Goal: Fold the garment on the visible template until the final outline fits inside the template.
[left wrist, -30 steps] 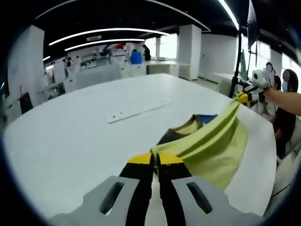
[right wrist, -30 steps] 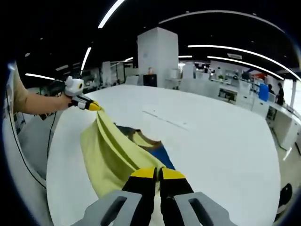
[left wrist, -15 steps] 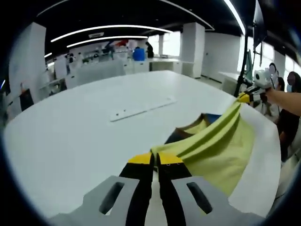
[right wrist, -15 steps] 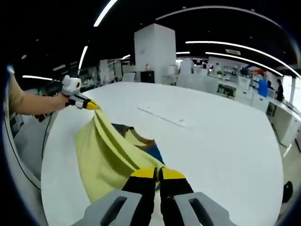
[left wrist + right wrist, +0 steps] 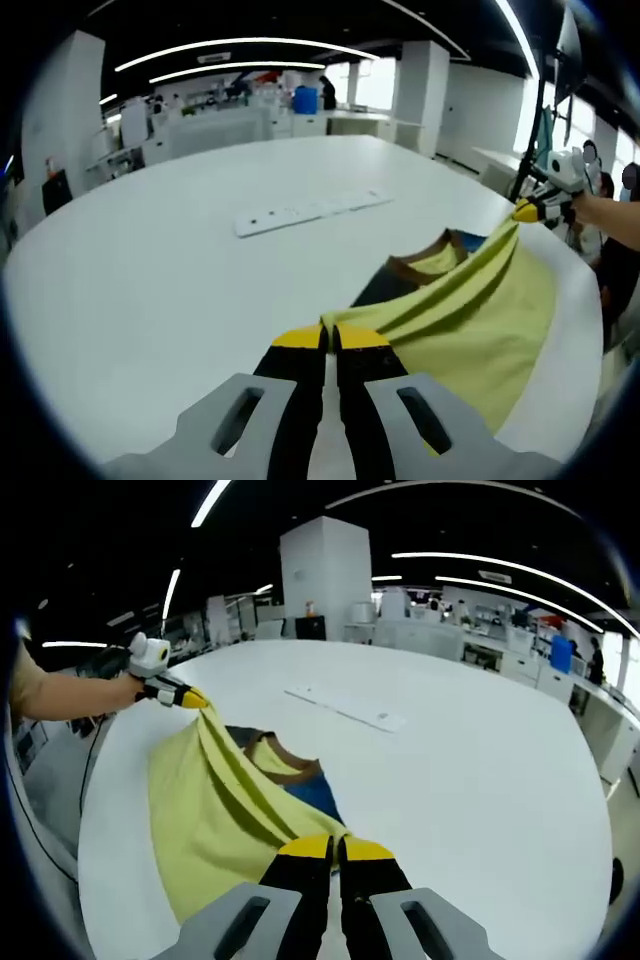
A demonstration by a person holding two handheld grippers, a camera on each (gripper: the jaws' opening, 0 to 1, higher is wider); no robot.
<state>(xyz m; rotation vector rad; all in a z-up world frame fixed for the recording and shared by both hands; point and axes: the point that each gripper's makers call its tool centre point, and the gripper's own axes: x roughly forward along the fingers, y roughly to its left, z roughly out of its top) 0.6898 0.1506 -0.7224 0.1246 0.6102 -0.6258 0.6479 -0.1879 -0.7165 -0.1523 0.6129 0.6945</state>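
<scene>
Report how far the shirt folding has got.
Done: both tongs are clamped on the yellow shirt, the left tongs at one corner, the right tongs at the other. In hand: the gripped edge is lifted and stretched taut over the white table, the rest of the shirt draping onto it. Left: laying that edge over and finishing the fold; I cannot make out a template.

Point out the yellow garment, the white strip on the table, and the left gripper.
yellow garment (image 5: 480, 320), left gripper view, on the hanging yellow panel.
white strip (image 5: 310, 211), left gripper view, at its middle.
left gripper (image 5: 197, 699), right gripper view, at the yellow tips pinching the cloth.
</scene>
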